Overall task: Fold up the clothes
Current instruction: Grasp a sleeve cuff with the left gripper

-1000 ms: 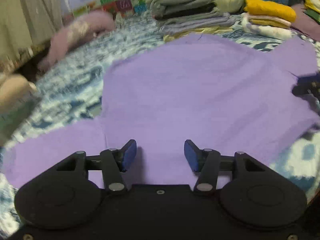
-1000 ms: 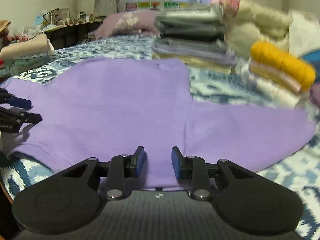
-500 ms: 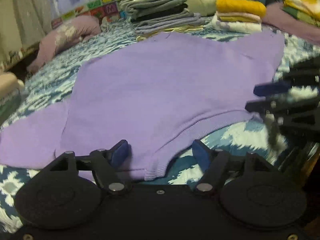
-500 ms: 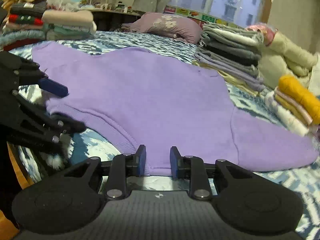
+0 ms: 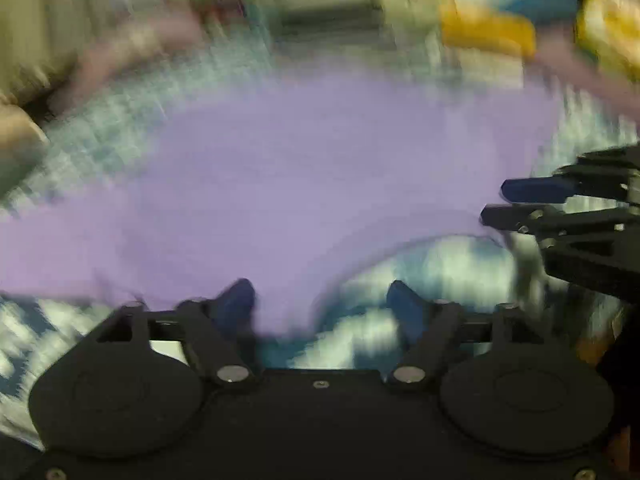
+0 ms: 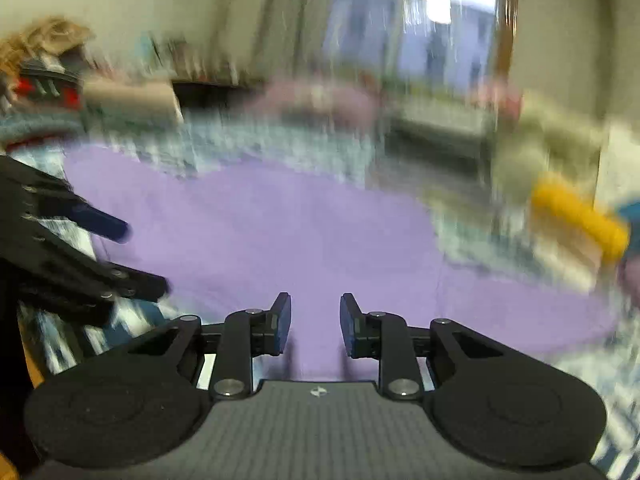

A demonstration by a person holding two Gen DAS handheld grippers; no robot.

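Observation:
A purple sweater [image 5: 300, 168] lies spread flat on the bed, and both views are smeared by motion. My left gripper [image 5: 322, 304] hovers at the near hem with its jaws wide and opening. A corner of the hem lies between them by the left finger [image 5: 240, 296], and neither pad presses it. My right gripper [image 6: 315, 320] sits low over the sweater [image 6: 280, 232] at its near edge. Its jaws stand narrowly apart and are opening slightly, gripping nothing. Each gripper shows in the other's view: the right gripper [image 5: 520, 204] and the left gripper [image 6: 140, 256].
The blue and white patterned bedspread [image 5: 432, 264] shows under the hem. Folded clothes are stacked at the back, among them a yellow piece [image 5: 488, 34] [image 6: 576, 220]. A pink pillow [image 6: 320, 100] lies at the far side, and another pile [image 6: 44, 96] stands at the left.
My left gripper drew back from over the sweater's body to its near hem and its jaws widened. The right gripper also came back to the hem. Both views have gone blurry.

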